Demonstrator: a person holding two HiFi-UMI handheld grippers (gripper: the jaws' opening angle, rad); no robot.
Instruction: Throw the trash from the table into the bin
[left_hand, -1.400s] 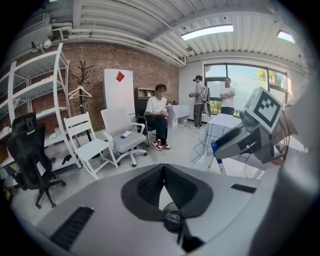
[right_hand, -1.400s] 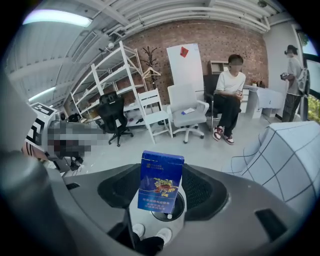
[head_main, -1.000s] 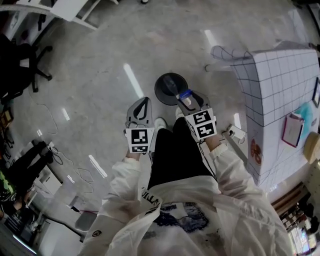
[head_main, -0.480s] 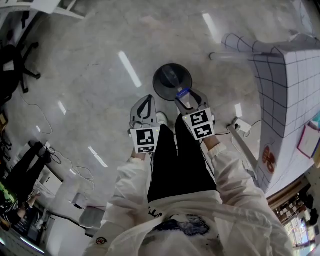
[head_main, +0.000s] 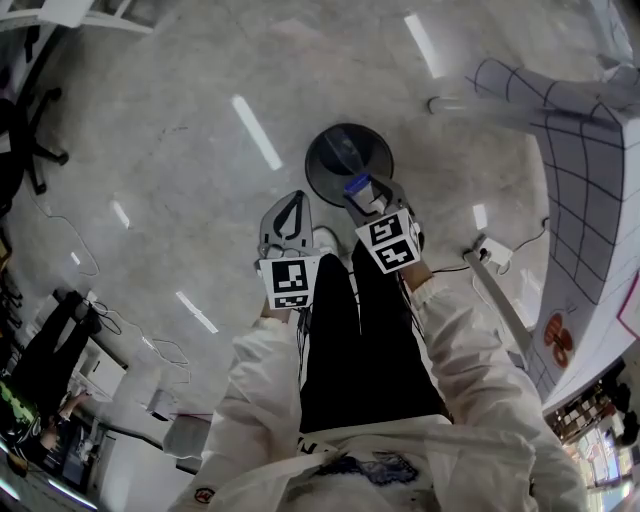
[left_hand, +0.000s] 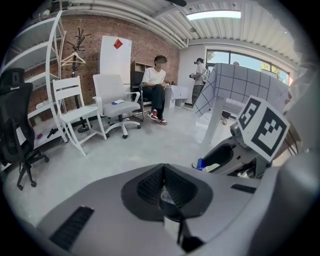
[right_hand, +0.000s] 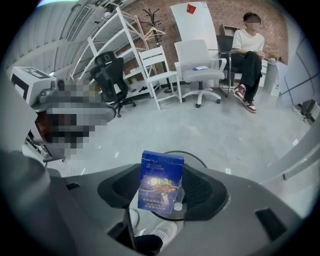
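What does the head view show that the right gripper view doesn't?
Only the head view: the marker cube on the right gripper and the person's white sleeves. Only the right gripper view: a seated person and white chairs. Both: the blue pack clamped in the right gripper, close to the round dark bin.

The glossy grey concrete floor (head_main: 170, 80) carries a round dark bin (head_main: 335, 160), a white power strip (head_main: 497, 254) with its cable, and the legs of the grid-clothed tabletop (head_main: 590, 170) at right.
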